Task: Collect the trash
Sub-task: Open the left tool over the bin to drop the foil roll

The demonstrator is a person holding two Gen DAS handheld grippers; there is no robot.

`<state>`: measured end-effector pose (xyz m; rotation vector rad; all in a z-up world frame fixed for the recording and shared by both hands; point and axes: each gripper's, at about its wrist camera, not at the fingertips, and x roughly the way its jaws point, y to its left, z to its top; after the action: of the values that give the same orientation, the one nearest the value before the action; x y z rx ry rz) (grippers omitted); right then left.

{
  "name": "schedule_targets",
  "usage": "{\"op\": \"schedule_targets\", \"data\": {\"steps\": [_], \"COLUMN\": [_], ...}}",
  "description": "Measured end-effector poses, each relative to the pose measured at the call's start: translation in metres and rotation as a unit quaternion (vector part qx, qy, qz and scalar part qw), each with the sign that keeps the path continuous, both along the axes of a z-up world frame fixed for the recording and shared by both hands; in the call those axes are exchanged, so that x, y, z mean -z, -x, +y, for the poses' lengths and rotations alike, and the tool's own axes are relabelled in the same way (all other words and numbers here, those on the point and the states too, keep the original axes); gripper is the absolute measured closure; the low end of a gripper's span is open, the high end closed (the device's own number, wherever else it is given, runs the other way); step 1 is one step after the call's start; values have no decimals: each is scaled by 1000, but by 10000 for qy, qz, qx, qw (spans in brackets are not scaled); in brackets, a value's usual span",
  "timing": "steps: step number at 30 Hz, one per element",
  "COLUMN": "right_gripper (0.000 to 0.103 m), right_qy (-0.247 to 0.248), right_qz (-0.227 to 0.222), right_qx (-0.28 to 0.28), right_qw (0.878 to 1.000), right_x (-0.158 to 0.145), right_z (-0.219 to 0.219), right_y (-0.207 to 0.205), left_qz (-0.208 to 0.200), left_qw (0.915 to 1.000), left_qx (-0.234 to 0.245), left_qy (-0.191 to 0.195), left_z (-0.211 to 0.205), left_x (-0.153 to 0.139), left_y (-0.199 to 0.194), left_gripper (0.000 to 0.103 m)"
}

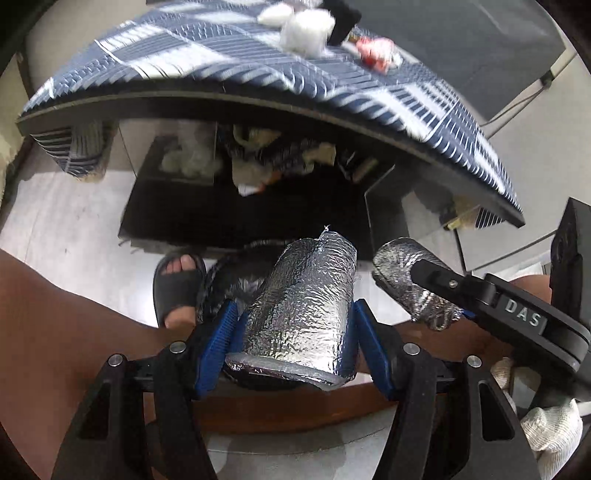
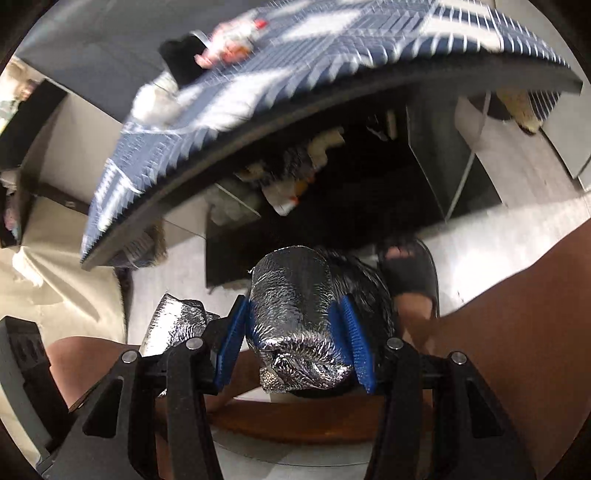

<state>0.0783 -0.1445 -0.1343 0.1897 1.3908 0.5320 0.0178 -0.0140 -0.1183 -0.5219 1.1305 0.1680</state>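
- Before me, a table under a blue-and-white checked cloth (image 1: 229,48).
- Near its far edge lie white crumpled tissue wads (image 1: 304,31), a black block (image 1: 345,18) and a red-and-white crumpled wrapper (image 1: 376,51).
- My black slide sandal (image 1: 177,284) rests on the pale grey floor (image 1: 55,225).

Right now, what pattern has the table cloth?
The table cloth has blue and white checks; left wrist view.

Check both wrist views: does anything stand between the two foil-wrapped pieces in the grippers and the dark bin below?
Nothing visible does. The left gripper holds one foil-wrapped piece and the right gripper holds another. Both hang over the black-lined bin, its mouth mostly hidden behind them. The checked tabletop sits farther off.
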Motion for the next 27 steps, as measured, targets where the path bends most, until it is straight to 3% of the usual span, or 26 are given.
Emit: {"op": "schedule_targets", "data": {"steps": [12,17,27], "right_gripper": [51,50,50], "right_qy": [116,39,89], "right_qz": [691,595,964], "right_qx": [54,83,54], "right_qw": [9975,9982,9953], "right_x": [43,43,64], "right_z": [-3,2,11], "right_y": [-17,-24,-39], "left_qz": [199,157,520], "left_qw": [9986,9991,9973], "left_qx": [166,154,304], "left_qy": [469,350,409], "left_z": [3,5,14], "left_x": [19,16,39], "left_y": [-8,-15,-39], "left_gripper": [41,41,39]}}
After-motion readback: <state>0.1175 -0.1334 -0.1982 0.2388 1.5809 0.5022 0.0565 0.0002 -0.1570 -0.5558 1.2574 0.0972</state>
